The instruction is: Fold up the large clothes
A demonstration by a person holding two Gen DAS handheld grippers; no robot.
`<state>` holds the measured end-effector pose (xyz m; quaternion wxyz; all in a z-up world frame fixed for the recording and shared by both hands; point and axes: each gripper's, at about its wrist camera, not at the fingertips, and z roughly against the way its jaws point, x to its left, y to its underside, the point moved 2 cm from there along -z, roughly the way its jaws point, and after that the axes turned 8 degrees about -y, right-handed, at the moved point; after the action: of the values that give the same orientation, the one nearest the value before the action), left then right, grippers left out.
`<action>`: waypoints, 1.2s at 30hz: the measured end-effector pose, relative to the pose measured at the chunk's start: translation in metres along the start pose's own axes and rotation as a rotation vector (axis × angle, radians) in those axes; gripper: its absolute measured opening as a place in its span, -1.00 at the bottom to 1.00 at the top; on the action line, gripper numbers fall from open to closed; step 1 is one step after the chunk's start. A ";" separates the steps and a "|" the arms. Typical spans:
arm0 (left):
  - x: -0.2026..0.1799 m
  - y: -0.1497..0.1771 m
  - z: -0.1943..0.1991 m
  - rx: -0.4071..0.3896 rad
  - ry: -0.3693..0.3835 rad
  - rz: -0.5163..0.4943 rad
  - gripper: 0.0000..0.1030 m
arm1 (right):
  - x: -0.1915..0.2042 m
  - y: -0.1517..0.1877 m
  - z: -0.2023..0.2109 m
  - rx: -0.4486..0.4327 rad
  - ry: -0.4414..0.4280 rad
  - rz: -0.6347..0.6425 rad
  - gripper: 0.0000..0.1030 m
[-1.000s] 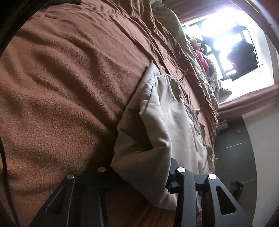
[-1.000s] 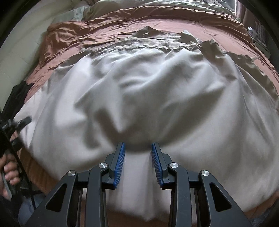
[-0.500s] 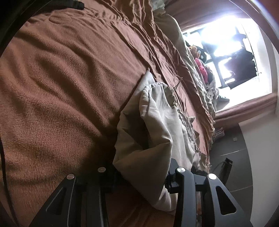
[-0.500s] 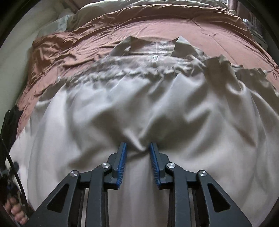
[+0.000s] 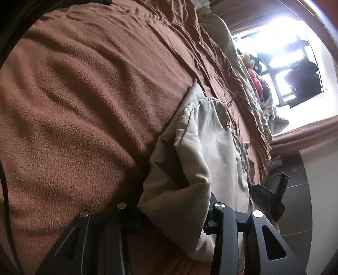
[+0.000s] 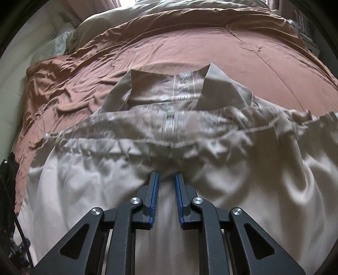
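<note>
A large beige garment [image 5: 202, 148] lies on a brown fleece blanket [image 5: 74, 105] on a bed. My left gripper [image 5: 173, 209] is shut on a thick bunched fold at the garment's edge; its jaws are opening slightly with the cloth still between them. From the right wrist, the garment [image 6: 84, 190] spreads wide, with its collar [image 6: 169, 84] and zipper [image 6: 169, 127] farther off. My right gripper [image 6: 166, 176] pinches a ridge of pale fabric just short of the gathered waist seam. Its jaws are closing on that ridge, and creases fan out from the blue pads [image 6: 154, 190].
The brown blanket [image 6: 211, 52] runs on beyond the collar to a beige duvet [image 6: 169, 12]. A bright window [image 5: 285, 52] and soft toys [image 5: 253, 78] lie past the bed's far side. Dark floor tiles [image 5: 300, 190] lie beside the bed, and black gear [image 5: 278, 186] is near the edge.
My right gripper has carried its pinch of fabric forward over the garment toward the waist seam and collar, and its pads have drawn closer. The left gripper has barely moved.
</note>
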<state>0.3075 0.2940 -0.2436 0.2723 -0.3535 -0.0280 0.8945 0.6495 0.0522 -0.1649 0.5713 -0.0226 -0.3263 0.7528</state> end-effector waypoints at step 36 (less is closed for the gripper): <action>-0.187 0.000 0.094 -0.164 0.321 -0.324 -0.70 | -0.005 0.158 0.129 0.004 -0.238 -0.014 -0.72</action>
<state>0.3590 0.2127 -0.0582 0.3838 -0.5028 -0.1132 0.7662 0.4649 -0.0333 -0.1470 0.5336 0.0703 -0.3906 0.7468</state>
